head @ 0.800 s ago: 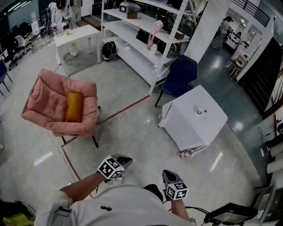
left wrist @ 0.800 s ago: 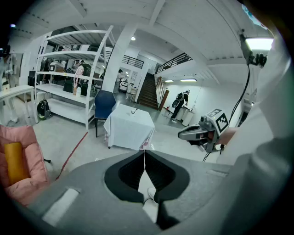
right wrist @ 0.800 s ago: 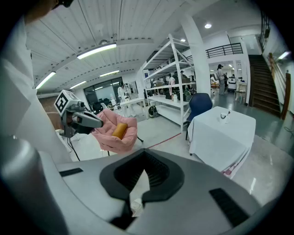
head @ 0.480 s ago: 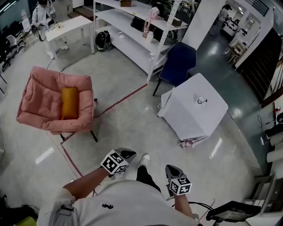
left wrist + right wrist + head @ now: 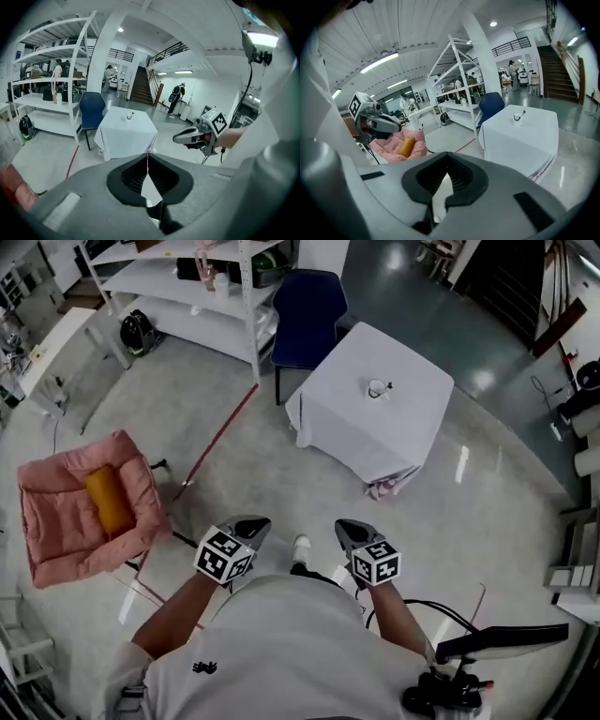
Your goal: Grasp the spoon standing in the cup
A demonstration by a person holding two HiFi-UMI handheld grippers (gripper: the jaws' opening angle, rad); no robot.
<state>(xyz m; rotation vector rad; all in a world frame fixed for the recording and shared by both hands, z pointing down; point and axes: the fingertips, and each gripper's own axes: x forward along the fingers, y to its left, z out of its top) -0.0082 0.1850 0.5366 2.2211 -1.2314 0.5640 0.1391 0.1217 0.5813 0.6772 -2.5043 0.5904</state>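
Observation:
A small cup (image 5: 377, 388) with a spoon (image 5: 385, 387) standing in it sits on a white-clothed table (image 5: 356, 427) a few steps ahead. The cup (image 5: 128, 116) also shows in the left gripper view, and the cup (image 5: 517, 116) in the right gripper view, both far off. My left gripper (image 5: 258, 525) and right gripper (image 5: 343, 527) are held close to the person's body, well short of the table. Both have their jaws together with nothing between them. From the left gripper view the right gripper (image 5: 178, 138) shows; from the right gripper view the left gripper (image 5: 396, 125) shows.
A dark blue chair (image 5: 305, 306) stands behind the table. White shelving (image 5: 202, 282) runs along the back left. A pink armchair (image 5: 56, 521) with an orange cushion (image 5: 108, 502) is at the left. Red tape lines (image 5: 211, 446) cross the floor. A cable and a stand (image 5: 469, 652) lie at the lower right.
The view has swung left to right and closer: the table now lies straight ahead, the pink armchair has slid to the far left. Both grippers have risen a little and stay shut.

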